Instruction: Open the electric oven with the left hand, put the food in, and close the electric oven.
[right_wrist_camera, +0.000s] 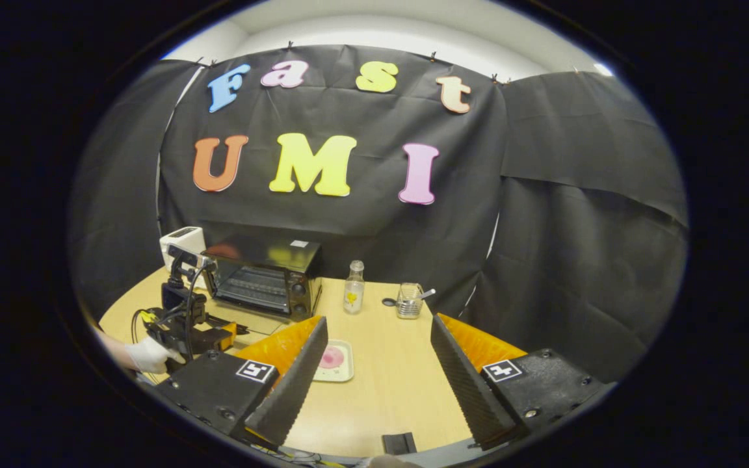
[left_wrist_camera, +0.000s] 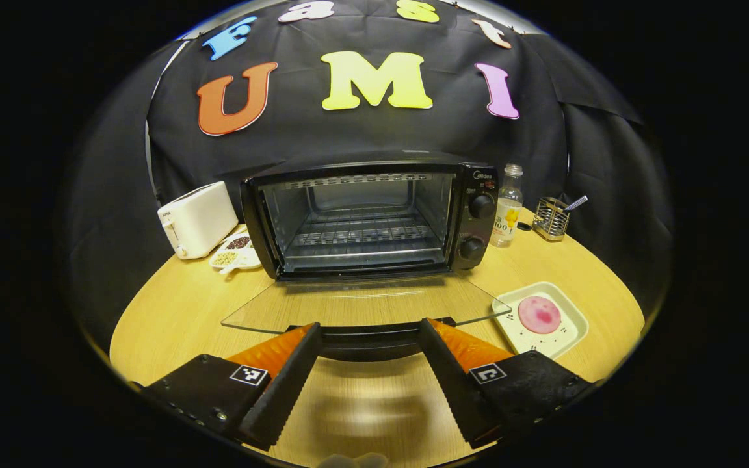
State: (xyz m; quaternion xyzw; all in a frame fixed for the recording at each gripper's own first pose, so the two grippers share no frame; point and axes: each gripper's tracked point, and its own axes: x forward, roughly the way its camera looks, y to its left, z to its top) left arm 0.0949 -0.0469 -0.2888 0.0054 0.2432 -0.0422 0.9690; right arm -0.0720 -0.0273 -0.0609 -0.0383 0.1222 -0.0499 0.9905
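Oven door handle (left_wrist_camera: 367, 338) partly hidden behind left tool (left_wrist_camera: 369, 354)

Right gripper (right_wrist_camera: 379, 354) fingers spread over worktop (right_wrist_camera: 387, 390), plate (right_wrist_camera: 335, 361) with pink food (right_wrist_camera: 332, 357) between, open oven (right_wrist_camera: 264, 276) beyond, gloved hand (right_wrist_camera: 147, 355) holding left gripper (right_wrist_camera: 209, 338)

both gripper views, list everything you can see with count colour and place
electric oven: 1, black, back middle of table, glass door folded down open
food: 1, pink round, on white tray right of door
toaster: 1, white, left of oven
snack dish: 1, white, between toaster and oven
bottle: 1, clear, right of oven
wire holder: 1, metal, far right
table: 1, light wood
left gripper: open, fingers either side of door handle
right gripper: open, above table near tray
gloved hand: 1, white, holding left gripper
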